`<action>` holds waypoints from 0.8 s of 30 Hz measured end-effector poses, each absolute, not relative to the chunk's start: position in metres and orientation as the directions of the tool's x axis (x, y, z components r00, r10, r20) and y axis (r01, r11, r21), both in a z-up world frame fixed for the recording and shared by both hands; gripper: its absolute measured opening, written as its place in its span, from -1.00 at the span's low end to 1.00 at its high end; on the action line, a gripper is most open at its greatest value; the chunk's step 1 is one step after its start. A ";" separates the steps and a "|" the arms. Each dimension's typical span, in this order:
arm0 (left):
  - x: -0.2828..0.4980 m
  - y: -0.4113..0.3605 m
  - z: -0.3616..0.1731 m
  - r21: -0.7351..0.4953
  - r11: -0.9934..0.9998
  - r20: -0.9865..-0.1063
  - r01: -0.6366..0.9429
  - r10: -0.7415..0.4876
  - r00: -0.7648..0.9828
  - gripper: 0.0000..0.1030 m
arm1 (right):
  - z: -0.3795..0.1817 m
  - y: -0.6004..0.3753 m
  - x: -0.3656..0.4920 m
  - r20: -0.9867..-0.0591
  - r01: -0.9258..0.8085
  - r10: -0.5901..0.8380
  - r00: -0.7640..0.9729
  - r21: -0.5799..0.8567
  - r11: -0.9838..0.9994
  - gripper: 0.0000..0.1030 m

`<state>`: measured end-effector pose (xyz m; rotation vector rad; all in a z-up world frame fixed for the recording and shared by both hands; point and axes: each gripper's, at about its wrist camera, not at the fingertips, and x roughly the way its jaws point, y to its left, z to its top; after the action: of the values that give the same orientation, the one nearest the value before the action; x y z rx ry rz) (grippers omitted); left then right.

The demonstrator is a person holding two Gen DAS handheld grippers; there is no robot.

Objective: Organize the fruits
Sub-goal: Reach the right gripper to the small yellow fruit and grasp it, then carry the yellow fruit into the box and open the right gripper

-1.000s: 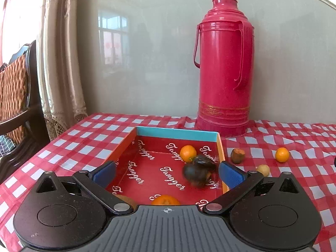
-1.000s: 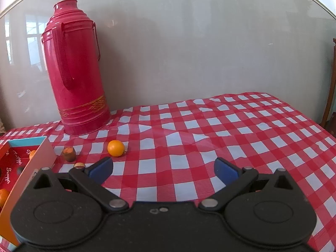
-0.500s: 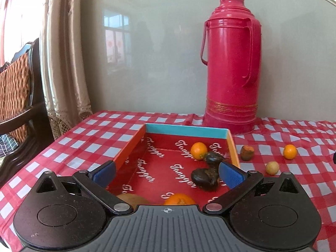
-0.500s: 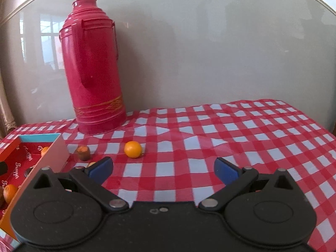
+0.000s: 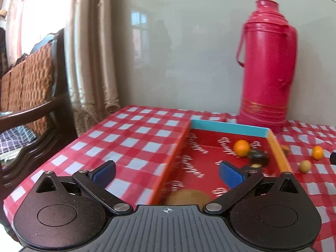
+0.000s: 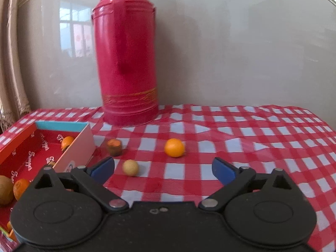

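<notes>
Nearest, the right gripper (image 6: 163, 169) is wide open, its jaws just closing a little around nothing. The left gripper (image 5: 167, 173) is open and empty too. Just beyond lies the pale fruit (image 6: 130, 167), then the brown fruit (image 6: 114, 146) and the orange (image 6: 174, 147), right of the red box (image 6: 80, 145). The step seems to be approaching; next the gripper must lower around the pale fruit.

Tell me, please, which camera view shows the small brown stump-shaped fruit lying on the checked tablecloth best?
The right wrist view shows the small brown stump-shaped fruit best: it lies whole and unobstructed on the checked tablecloth, just beside the red cardboard box. In the left wrist view only a blurred sliver peeks out behind the box's orange wall.
</notes>
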<state>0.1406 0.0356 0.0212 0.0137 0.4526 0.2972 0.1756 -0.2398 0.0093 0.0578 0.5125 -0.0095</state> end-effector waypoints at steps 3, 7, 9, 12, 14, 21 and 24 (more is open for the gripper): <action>0.139 0.052 0.019 0.073 0.950 -0.432 -0.305 0.306 0.848 1.00 | 0.004 -0.231 0.185 -0.511 0.008 0.022 0.859 0.057 0.998 0.61; 0.136 0.071 0.017 0.073 0.940 -0.432 -0.332 0.330 0.839 1.00 | -0.001 -0.220 0.194 -0.523 -0.009 0.036 0.851 0.054 0.998 0.53; 0.134 0.078 0.017 0.073 0.937 -0.432 -0.343 0.339 0.835 1.00 | -0.004 -0.215 0.201 -0.531 -0.014 0.037 0.846 0.047 0.999 0.44; 0.132 0.089 0.014 0.077 0.930 -0.437 -0.360 0.356 0.826 1.00 | -0.009 -0.210 0.216 -0.565 -0.026 0.050 0.824 0.051 0.998 0.20; 0.131 0.096 0.013 0.081 0.926 -0.440 -0.369 0.366 0.820 1.00 | -0.013 -0.207 0.226 -0.589 -0.024 0.042 0.807 0.038 0.999 0.08; 0.126 0.114 0.013 0.088 0.916 -0.440 -0.392 0.389 0.809 1.00 | -0.022 -0.202 0.238 -0.632 -0.025 0.050 0.773 0.049 0.998 -0.68; 0.121 0.121 0.017 0.084 0.912 -0.433 -0.401 0.396 0.810 1.00 | -0.009 -0.201 0.229 -0.586 -0.016 0.053 0.809 0.068 0.998 -0.68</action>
<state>0.1207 0.1213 0.0167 -0.0110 0.4598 0.4258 0.2290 -0.2011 -0.0086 0.0612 0.6281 0.0365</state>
